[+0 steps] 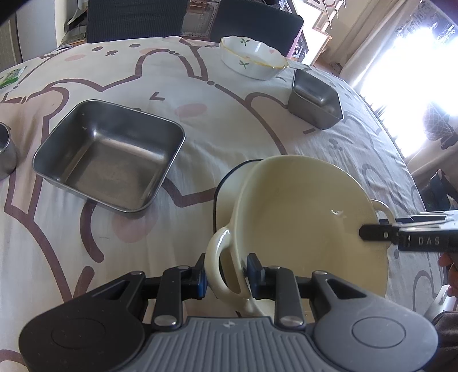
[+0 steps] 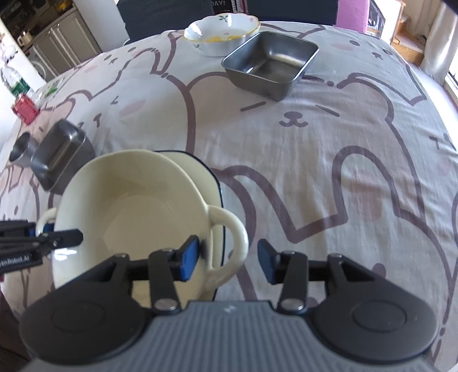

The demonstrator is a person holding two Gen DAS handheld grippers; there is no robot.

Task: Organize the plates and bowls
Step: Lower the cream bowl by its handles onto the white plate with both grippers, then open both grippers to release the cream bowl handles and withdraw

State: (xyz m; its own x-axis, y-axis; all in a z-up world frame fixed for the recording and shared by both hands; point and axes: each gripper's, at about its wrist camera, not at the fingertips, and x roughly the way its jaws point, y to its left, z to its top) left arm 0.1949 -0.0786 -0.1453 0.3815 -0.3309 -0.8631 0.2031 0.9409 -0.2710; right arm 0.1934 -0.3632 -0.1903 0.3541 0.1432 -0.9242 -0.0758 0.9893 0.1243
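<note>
- The cream bowl [image 1: 309, 223], stiff, glossy and breakable, is set tilted on a plate [image 2: 213, 183] near the desk's near edge.
- Its handle is pinched by the left gripper [image 1: 226, 274].
- The right gripper [image 2: 229, 257] is spread around the other handle, unpressed.

A pale cloth [image 2: 315, 148] printed with cartoon bears covers the desk. Dark chair backs [image 1: 137, 20] stand at the top of the frame; a red box [image 2: 25, 110] sits far left.
</note>
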